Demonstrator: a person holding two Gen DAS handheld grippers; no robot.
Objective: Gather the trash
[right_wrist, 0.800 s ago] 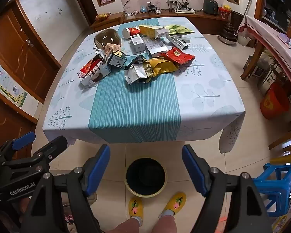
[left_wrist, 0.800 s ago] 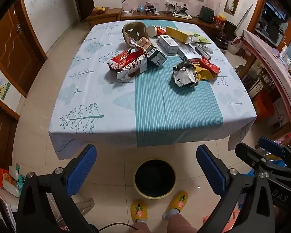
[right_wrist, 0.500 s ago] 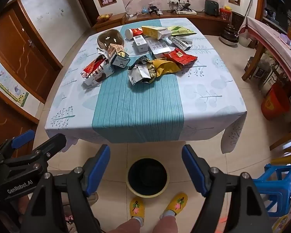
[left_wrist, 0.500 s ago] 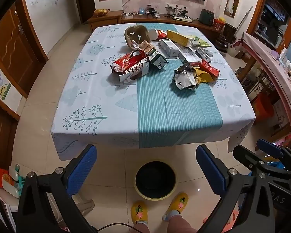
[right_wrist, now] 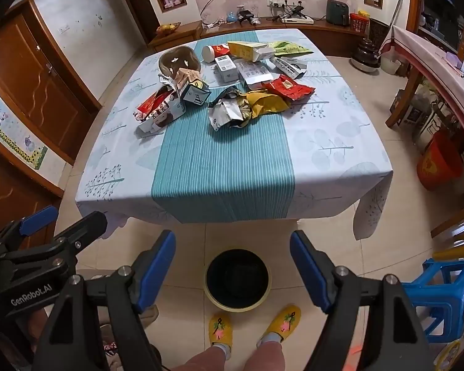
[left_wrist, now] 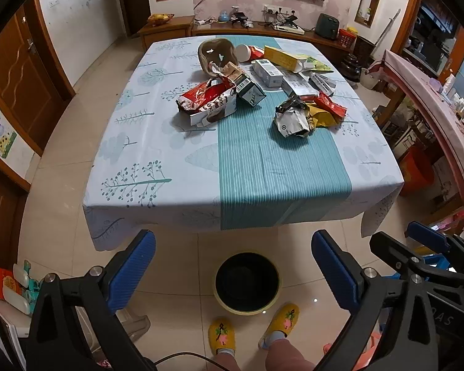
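The near half of the table (left_wrist: 157,167) lies bare, open to a reach from the front edge; the trash (left_wrist: 253,89) crowds the far half, packed close with little room between pieces; the bin (left_wrist: 247,281) stands on the floor just before the table, its mouth uncovered; slippered feet (left_wrist: 253,330) sit just behind it; a blue stool (right_wrist: 445,290) stands to the right.

Both wrist views look steeply down and forward from above the floor, well back from the worktop (left_wrist: 157,182); the left view sits left of the right; both share the worktop (right_wrist: 340,154), the round bin (left_wrist: 247,283) and the person's slippers.
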